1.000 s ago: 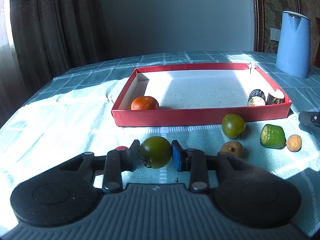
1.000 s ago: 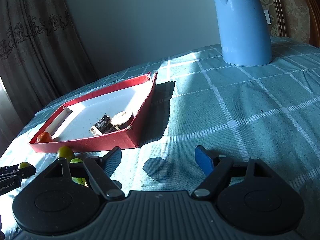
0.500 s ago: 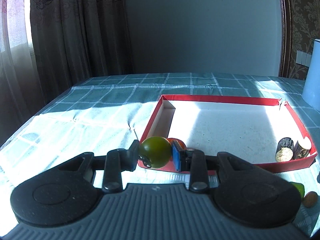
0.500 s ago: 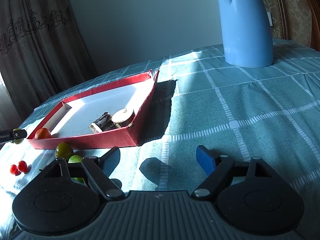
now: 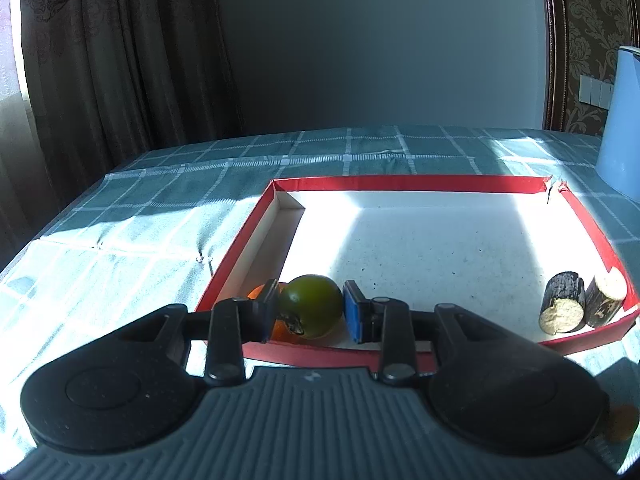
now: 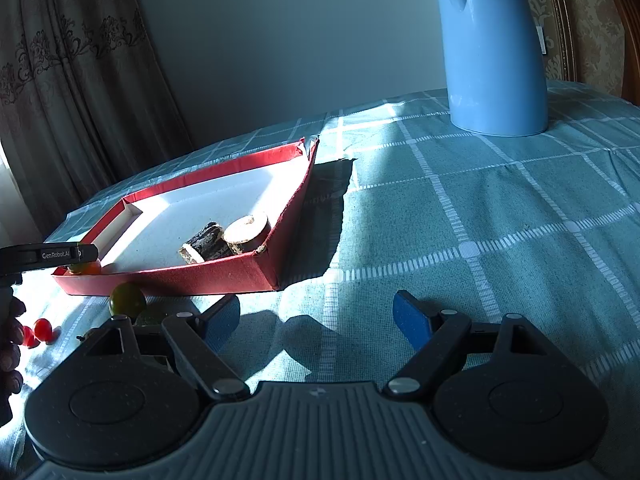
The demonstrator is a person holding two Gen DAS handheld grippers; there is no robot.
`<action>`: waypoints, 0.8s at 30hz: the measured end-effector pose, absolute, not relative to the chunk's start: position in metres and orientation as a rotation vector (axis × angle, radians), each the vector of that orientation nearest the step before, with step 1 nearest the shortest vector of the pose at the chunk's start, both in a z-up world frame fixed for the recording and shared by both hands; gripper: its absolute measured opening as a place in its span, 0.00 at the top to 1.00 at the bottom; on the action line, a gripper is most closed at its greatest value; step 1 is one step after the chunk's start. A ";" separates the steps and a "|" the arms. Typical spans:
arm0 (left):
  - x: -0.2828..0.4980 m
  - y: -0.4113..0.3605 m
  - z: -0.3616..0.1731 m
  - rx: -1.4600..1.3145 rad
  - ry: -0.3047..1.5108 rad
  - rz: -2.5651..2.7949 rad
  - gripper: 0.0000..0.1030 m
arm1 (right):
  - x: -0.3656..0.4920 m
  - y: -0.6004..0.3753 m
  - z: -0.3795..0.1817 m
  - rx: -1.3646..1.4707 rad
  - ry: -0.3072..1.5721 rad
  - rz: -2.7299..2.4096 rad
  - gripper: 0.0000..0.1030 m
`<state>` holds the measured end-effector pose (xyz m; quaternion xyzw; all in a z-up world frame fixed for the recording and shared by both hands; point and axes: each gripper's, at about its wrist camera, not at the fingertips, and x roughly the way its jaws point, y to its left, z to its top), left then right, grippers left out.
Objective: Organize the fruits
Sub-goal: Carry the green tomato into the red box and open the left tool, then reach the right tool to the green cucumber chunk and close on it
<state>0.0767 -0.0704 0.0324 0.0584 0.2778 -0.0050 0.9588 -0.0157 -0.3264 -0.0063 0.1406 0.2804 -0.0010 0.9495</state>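
The left gripper (image 5: 310,312) pinches a green fruit (image 5: 311,306) above the red tray's (image 5: 404,183) near-left corner, just beside an orange (image 5: 256,293). Released carelessly, it may roll or knock the orange. The right gripper (image 6: 316,318) hangs wide, empty, over the tabletop (image 6: 500,216).

two green tomatoes (image 6: 127,299), two cherry tomatoes (image 6: 41,329)

Blue kettle (image 6: 494,48) on checked tablecloth (image 6: 460,216); brown curtains (image 5: 116,60) behind.
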 end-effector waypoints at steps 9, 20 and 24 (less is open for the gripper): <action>0.077 -0.071 0.031 0.105 0.550 -0.020 0.62 | -0.016 -0.326 -0.006 0.284 0.571 -0.002 0.19; 0.073 -0.068 0.036 0.094 0.539 -0.010 0.50 | -0.016 -0.326 -0.006 0.284 0.572 -0.001 0.18; 0.059 -0.060 0.040 0.080 0.527 -0.008 0.36 | -0.016 -0.326 -0.006 0.285 0.573 0.000 0.18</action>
